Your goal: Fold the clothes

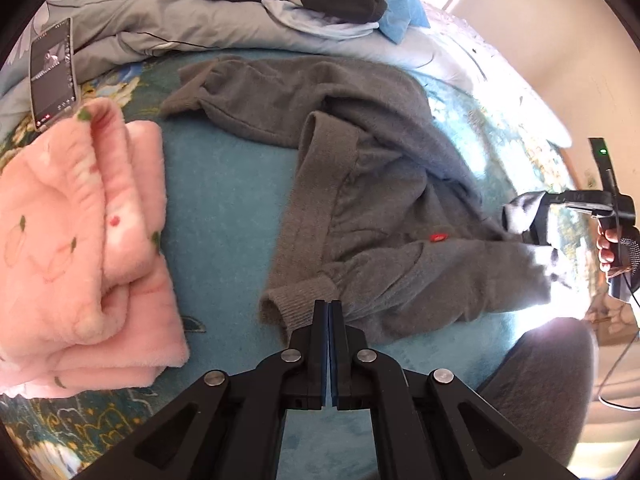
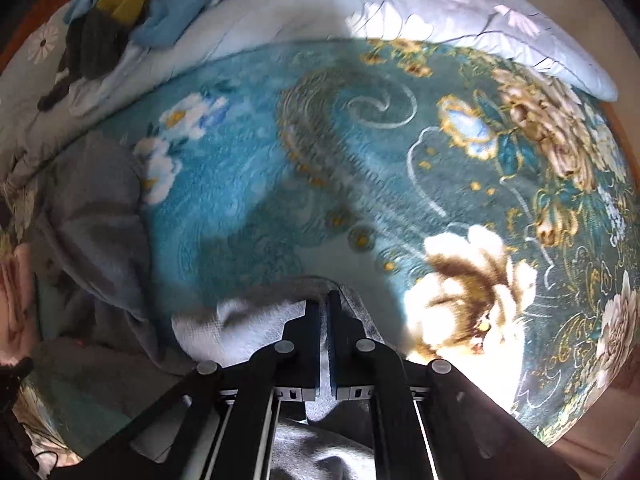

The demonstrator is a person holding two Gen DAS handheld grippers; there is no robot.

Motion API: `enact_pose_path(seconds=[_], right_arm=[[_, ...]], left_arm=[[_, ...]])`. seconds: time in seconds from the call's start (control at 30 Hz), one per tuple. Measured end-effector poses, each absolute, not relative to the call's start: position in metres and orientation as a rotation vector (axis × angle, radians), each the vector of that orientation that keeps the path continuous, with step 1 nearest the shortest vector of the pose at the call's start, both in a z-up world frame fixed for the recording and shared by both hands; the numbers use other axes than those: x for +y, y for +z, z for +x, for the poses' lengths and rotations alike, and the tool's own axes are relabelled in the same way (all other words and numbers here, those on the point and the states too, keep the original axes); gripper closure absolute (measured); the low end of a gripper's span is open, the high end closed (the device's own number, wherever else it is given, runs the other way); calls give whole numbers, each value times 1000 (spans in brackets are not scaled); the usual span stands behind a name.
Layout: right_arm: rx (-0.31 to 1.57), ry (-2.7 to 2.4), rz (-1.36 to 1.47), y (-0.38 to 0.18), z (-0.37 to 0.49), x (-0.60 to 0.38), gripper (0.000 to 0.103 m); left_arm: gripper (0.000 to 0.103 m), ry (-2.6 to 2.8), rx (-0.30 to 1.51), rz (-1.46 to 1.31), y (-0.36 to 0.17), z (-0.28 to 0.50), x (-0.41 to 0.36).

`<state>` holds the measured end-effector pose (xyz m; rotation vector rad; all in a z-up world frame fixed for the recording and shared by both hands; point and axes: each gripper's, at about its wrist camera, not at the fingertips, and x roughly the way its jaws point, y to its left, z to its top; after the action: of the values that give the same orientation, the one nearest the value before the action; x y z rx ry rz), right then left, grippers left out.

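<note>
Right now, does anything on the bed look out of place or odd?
Yes. A phone with its screen lit lies on the bed just beyond the folded pink garment, near the folding area. The grey sweater is merely rumpled, mid-fold.

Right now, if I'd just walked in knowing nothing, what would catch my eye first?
Probably the rumpled grey sweater sprawled mid-bed on a teal flowered blanket, each end pinched by a black gripper: the left gripper at a ribbed cuff, the right gripper at the far edge. Next, the folded pink fleece lying to the sweater's left.
</note>
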<state>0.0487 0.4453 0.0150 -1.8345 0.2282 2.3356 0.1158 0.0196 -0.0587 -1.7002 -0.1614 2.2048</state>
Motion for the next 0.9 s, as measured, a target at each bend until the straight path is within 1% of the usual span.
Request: enact_pose_path(seconds=[0.07,0.13,0.2,0.3,0.4,0.47,0.53,0.57,0.6,0.77,0.83,0.9], right_arm=[[271,2378,-1695,47,54,467,101],[312,2413,-1555,78,59,489,101],[371,2429,-1412,106,68,515,101],[462,2387,-1252,127,83,555,101],[595,2273,-1227,109,99,596,101],[694,2166,-1260,79,117,620,101],[756,2066,-1319,48,137,630,101],[780,2021,-1349,33,145,633,101],[794,1985,-1369,21,154,636,101],[928,1901,-1364,-13,185,647,101],[920,1912,-1368,-12,187,645,100],[907,1926,-1370,-9,188,644,100]], left_arm=[[100,2205,-185,-1712,-59,114,18],[96,2209,-218,-1736,-61,112,17],[85,2210,-249,-1760,-64,110,16],[78,2205,-276,-1773,-66,110,15],[75,2219,-271,-1791,-67,110,15],[73,2208,-322,-1807,-69,109,13],[67,2186,-396,-1822,-73,108,10],[60,2174,-433,-1829,-74,107,8],[56,2162,-470,-1836,-76,106,7],[54,2097,-654,-1865,-84,103,-1],[54,2068,-727,-1874,-88,102,-4],[57,2042,-789,-1882,-91,101,-7]])
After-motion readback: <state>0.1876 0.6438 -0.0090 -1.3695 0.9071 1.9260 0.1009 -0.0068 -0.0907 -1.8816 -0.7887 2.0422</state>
